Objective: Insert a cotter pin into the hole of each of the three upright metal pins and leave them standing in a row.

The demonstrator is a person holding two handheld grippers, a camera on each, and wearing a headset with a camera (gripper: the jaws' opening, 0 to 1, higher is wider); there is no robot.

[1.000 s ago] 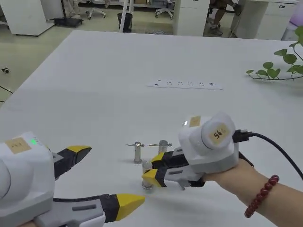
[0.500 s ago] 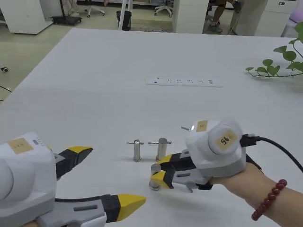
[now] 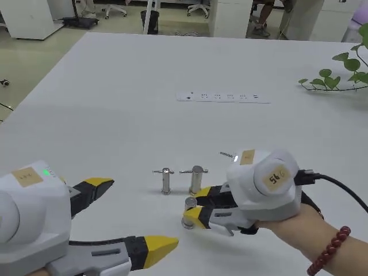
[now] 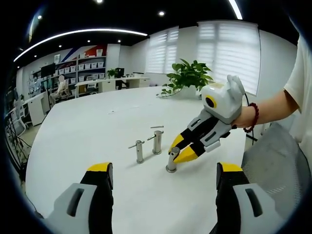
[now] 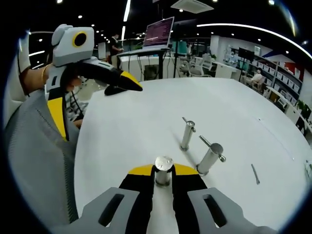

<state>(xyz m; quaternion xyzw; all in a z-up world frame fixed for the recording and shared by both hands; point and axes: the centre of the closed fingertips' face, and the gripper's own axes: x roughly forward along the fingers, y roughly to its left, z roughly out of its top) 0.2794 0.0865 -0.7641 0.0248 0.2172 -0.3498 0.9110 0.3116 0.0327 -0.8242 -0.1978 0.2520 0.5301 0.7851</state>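
Two fitted at centre frame: left pin, middle pin. Holding the third pin upright in the right gripper just below them; left gripper gaping, lower left. Next, likely: fetch the loose cotter pin to their upper right, thread it through

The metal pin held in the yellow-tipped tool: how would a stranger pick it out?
On the white table three short metal pins stand close together. Two stand side by side, each with a cotter pin through its top; the third pin, nearer the person, sits between the right gripper's jaws, its top bare.
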